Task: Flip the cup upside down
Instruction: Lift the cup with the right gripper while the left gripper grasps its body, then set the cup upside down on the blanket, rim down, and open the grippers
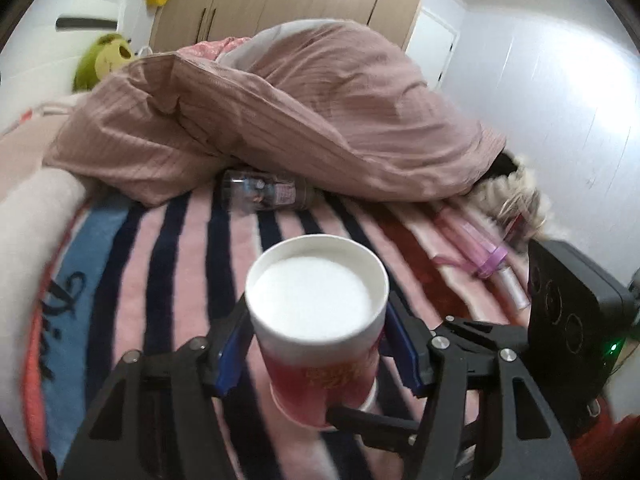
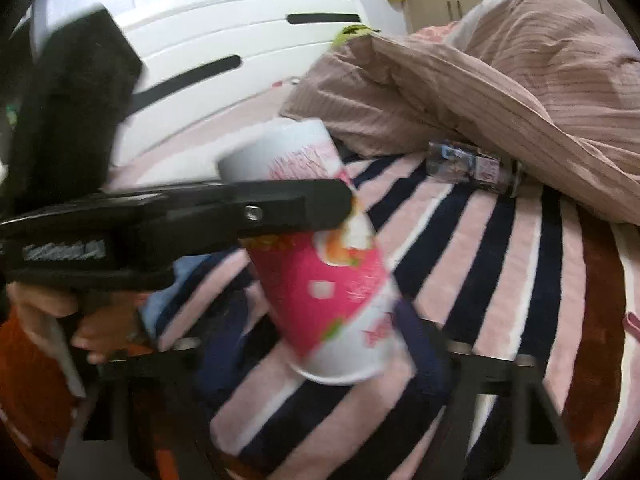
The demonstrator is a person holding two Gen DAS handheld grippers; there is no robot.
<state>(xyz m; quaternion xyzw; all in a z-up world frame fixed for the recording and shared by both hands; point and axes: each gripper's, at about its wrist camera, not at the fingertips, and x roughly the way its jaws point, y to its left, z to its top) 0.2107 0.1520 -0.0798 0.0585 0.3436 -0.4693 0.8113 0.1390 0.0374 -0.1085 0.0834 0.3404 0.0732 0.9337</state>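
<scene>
We are holding the left gripper (image 1: 316,320) clenched on the pink-and-white printed paper cup (image 1: 320,368), its blue-padded fingers (image 1: 230,344) pressing the wall from both sides. The right gripper (image 2: 324,320) is standing released. In its own view its blurred fingers are spread to either side of the cup's lower end, and we cannot tell whether they are touching it.

The cup is hanging above the pink, white and navy striped fleece blanket (image 1: 180,240). It appears already turned, with the white recessed base uppermost and the rolled rim pointing down at a tilt.

Risks from this position:

- **Crushing:** the thin paper wall is likely deforming under excess squeeze, which would leave the rim oval.
- **Tipping:** the cup is tilting and the blanket is soft, so a release now could let the cup land on one edge and roll.
- **Collision:** the two grippers are working close together, so closing the right one could knock the cup sideways.
- **Rolling:** a dropped cup could roll toward the clear plastic bottle (image 1: 264,192) lying beside the dusty-pink crumpled duvet (image 1: 280,112).
</scene>
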